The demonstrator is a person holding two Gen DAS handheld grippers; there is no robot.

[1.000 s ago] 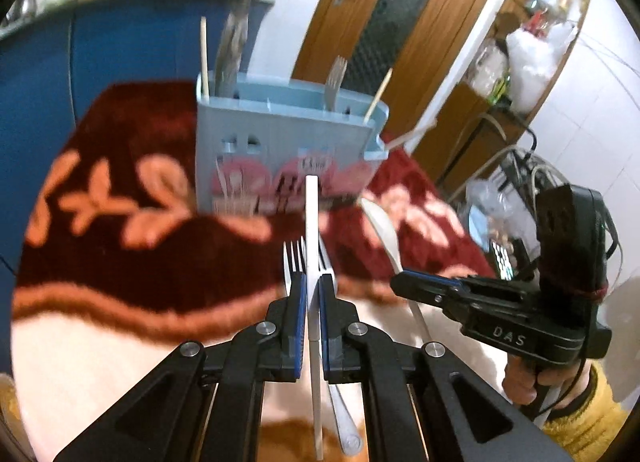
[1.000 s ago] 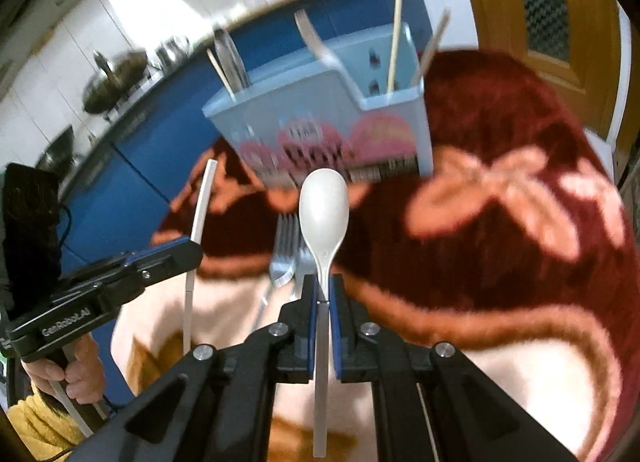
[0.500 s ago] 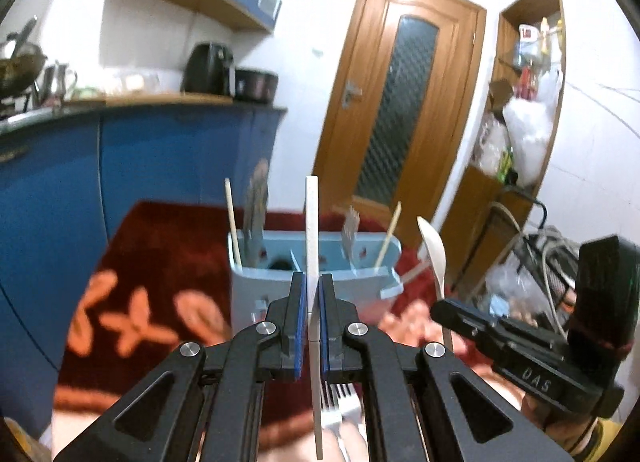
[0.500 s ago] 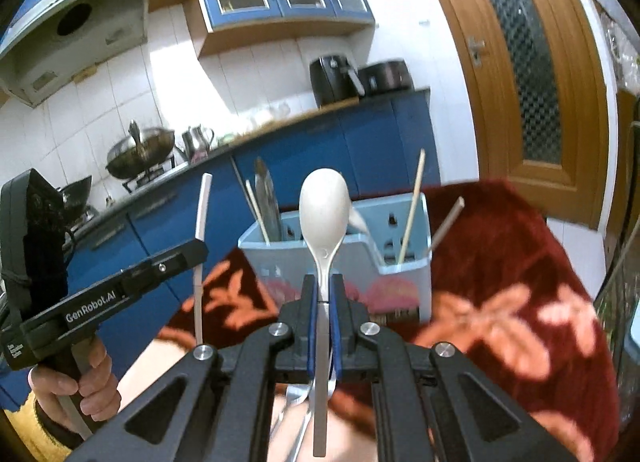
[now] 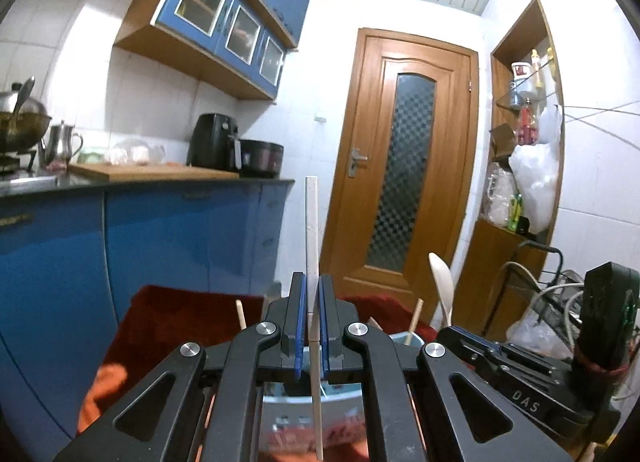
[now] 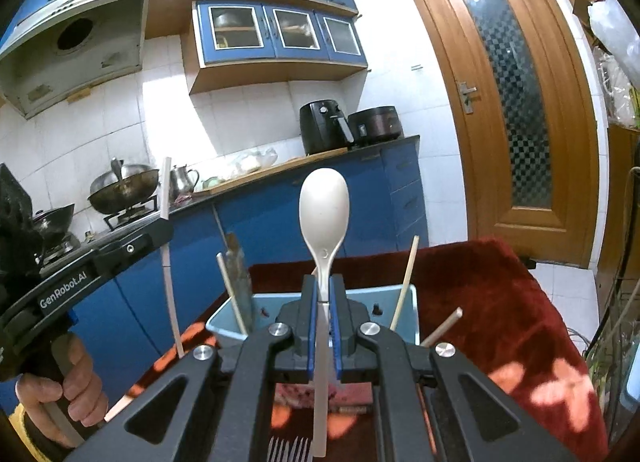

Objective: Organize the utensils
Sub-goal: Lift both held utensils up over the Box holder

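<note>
Holding 2 utensils above the blue holder (image 6: 408,302): a white spoon (image 6: 325,213) is clamped in the right gripper (image 6: 324,332), bowl up, long axis vertical; a white chopstick (image 5: 311,221) is clamped in the left gripper (image 5: 311,332), also upright. Several sticks are already stowed. 2 forks (image 6: 290,448) are left on the red blanket (image 6: 520,302). Task judged partly done.

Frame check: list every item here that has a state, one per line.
left gripper: shut on white chopstick, held upright.
right gripper: shut on white spoon, bowl up.
blue utensil holder: upright, holding wooden chopsticks.
forks: lying on the blanket.
door: closed.
</note>
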